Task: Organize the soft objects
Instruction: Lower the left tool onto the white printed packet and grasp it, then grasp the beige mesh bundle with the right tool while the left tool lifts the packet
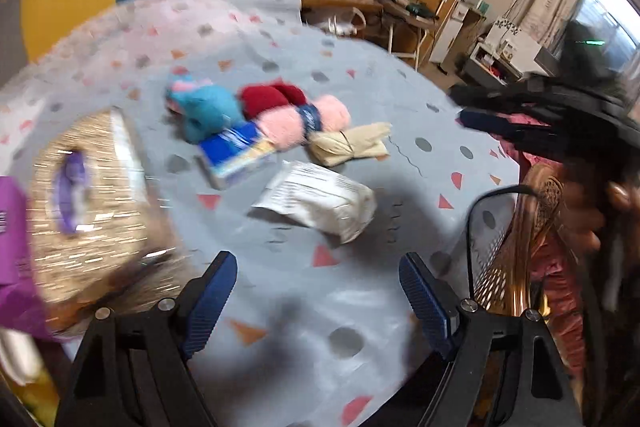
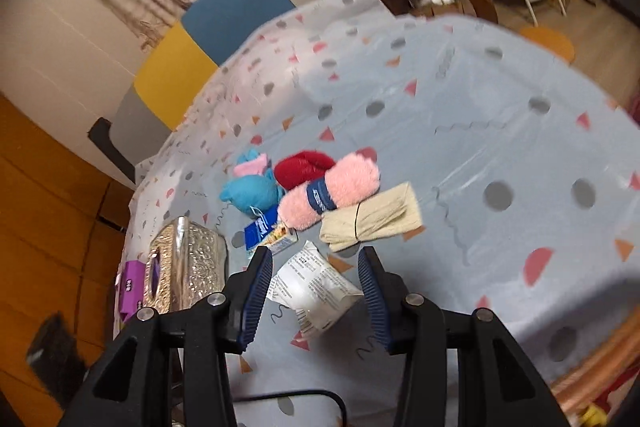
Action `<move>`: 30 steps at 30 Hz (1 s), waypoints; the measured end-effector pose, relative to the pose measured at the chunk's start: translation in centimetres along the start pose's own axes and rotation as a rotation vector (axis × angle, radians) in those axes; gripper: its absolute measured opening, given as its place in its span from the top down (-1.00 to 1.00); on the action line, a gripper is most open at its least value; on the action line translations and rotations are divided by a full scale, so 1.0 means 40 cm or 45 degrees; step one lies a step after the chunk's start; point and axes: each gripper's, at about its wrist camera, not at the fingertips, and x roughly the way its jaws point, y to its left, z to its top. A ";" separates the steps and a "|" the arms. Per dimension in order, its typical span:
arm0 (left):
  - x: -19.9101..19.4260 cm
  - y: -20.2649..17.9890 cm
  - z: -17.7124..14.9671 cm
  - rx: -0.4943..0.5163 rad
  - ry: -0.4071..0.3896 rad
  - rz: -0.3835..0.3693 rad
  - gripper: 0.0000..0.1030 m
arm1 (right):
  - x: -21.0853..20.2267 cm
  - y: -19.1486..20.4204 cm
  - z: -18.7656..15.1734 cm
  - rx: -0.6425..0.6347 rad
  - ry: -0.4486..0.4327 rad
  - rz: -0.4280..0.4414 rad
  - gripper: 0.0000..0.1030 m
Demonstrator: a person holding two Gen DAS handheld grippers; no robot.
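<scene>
Soft crinkled white plastic packet (image 2: 314,291) is lying just beyond the right gripper (image 2: 316,293), whose unclenched jaws are grasping nothing.

You see a pale blue tablecloth (image 2: 460,155) dotted with grey circles and pink and orange triangles. On it lie a pink roll (image 2: 330,195) with a navy band, a red bundle (image 2: 302,167), a turquoise one (image 2: 252,193) and a beige cloth (image 2: 372,221).

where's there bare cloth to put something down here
Free: the wide stretch of tablecloth right of and beyond the beige bundle. Crowded: the cluster from the gold tissue box across the blue pack and white packet to the pink roll.
</scene>
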 end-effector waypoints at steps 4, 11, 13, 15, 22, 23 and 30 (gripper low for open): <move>0.112 -0.017 0.042 -0.120 0.126 -0.058 -0.44 | -0.047 0.000 0.002 -0.070 -0.054 -0.011 0.11; 0.253 0.022 0.102 -0.381 0.238 -0.063 -0.46 | -0.050 -0.004 -0.011 -0.133 -0.065 -0.005 0.11; 0.279 0.028 0.124 -0.431 0.252 -0.049 -0.49 | -0.045 -0.016 -0.013 -0.126 -0.056 0.011 0.11; 0.300 0.033 0.145 -0.461 0.268 -0.019 -0.55 | -0.037 -0.028 -0.012 -0.115 -0.050 0.011 0.11; 0.376 0.006 0.202 -0.374 0.359 0.156 -0.71 | -0.011 -0.063 0.000 -0.094 -0.027 0.021 0.11; 0.385 -0.003 0.205 -0.337 0.368 0.186 -0.73 | -0.007 -0.065 0.002 -0.097 -0.021 0.013 0.11; 0.398 -0.042 0.191 -0.194 0.288 0.272 -0.60 | 0.020 -0.074 0.030 -0.125 0.023 -0.019 0.11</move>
